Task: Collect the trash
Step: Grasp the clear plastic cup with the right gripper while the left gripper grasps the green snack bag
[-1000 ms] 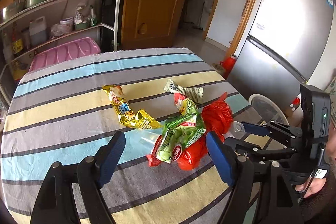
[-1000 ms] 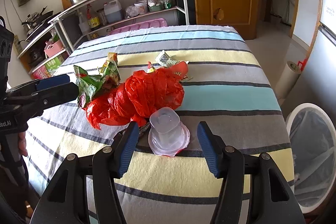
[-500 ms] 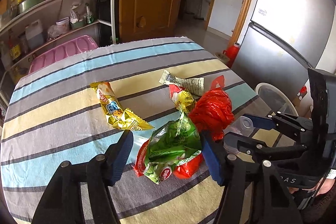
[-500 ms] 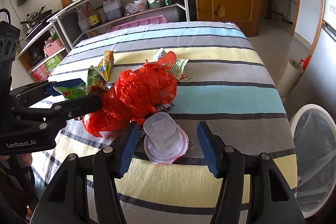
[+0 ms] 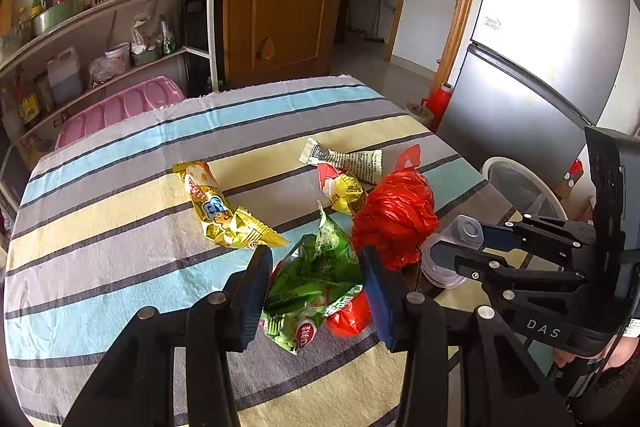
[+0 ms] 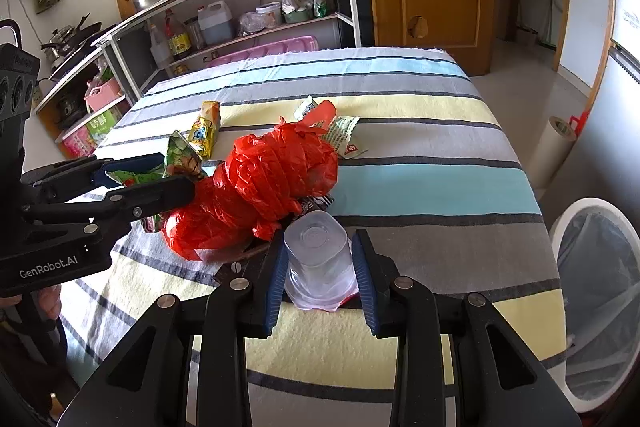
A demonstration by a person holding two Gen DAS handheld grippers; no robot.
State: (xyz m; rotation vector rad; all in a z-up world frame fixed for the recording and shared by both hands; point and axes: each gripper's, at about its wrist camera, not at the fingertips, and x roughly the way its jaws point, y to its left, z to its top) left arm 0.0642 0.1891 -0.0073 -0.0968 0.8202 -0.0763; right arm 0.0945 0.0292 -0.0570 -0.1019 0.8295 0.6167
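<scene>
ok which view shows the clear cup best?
Right wrist: the clear cup sits upside down, centred between the right gripper pads, which have just been closing on it. Left wrist shows only its base and rim, from the side, partly hidden by that gripper's fingers.

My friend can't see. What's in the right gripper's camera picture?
The right gripper squeezes a clear plastic cup, upside down on a striped tablecloth. Behind it lies a red plastic bag; at left, the left gripper pinches a green wrapper.
</scene>
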